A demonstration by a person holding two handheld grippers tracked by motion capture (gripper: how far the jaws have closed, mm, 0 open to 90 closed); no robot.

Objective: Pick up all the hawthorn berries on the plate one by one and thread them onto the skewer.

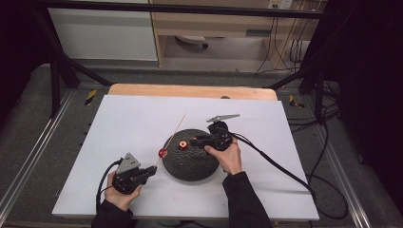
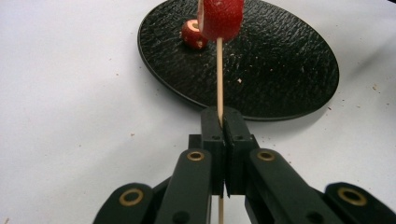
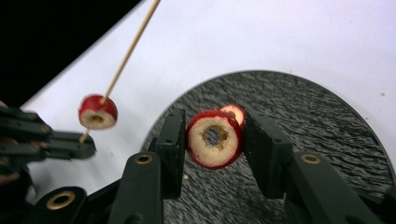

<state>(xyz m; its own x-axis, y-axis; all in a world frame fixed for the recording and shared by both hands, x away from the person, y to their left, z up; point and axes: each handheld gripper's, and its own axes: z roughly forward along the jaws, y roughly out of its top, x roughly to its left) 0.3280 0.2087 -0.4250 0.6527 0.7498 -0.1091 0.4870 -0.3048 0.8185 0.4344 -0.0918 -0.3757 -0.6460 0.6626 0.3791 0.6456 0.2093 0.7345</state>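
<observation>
Low and left of centre in the high view, our left tongs (image 1: 153, 170) are clenched on a wooden skewer (image 2: 219, 79) already carrying one red fruit slice (image 1: 163, 152). Right of centre, our right tongs (image 3: 214, 140) grasp a cored fruit ring (image 3: 214, 138) above the black plate (image 1: 195, 166) on the white counter (image 1: 133, 123).

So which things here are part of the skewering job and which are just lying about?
In the job: skewer with one red fruit ring, second ring in the right gripper, left gripper, black plate.
Lying about: crumbs, rolling stool, cables.
</observation>
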